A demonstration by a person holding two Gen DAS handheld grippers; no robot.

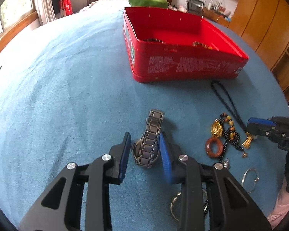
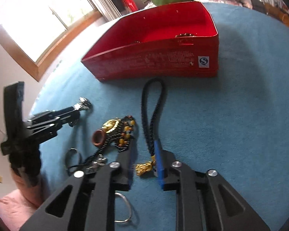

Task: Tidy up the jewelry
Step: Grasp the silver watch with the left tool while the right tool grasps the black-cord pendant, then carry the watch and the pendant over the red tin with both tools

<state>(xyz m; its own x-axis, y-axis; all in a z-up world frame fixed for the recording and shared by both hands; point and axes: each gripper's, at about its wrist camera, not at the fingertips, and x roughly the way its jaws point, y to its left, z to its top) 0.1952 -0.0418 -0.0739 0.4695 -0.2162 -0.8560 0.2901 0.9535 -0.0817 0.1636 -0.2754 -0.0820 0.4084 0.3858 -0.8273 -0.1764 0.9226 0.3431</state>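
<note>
Picking up is the step now: the left hand-held gripper (image 1: 144, 146) sits partly open around the watch (image 1: 149, 144) on the bed (image 1: 67, 96), pads not clearly squeezing. The right hand-held gripper (image 2: 144, 159), partly open, straddles the gold charm (image 2: 144, 169). Next: squeeze, lift, carry to the red tin (image 1: 183, 67).

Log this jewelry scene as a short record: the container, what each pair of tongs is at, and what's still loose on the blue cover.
container: red tin, open, some beads inside
left tongs: straddling the steel watch; grip unclear
right tongs: open, gold charm on black cord between the pads
still loose: reddish ring, beaded strand
surface: blue cover
</note>
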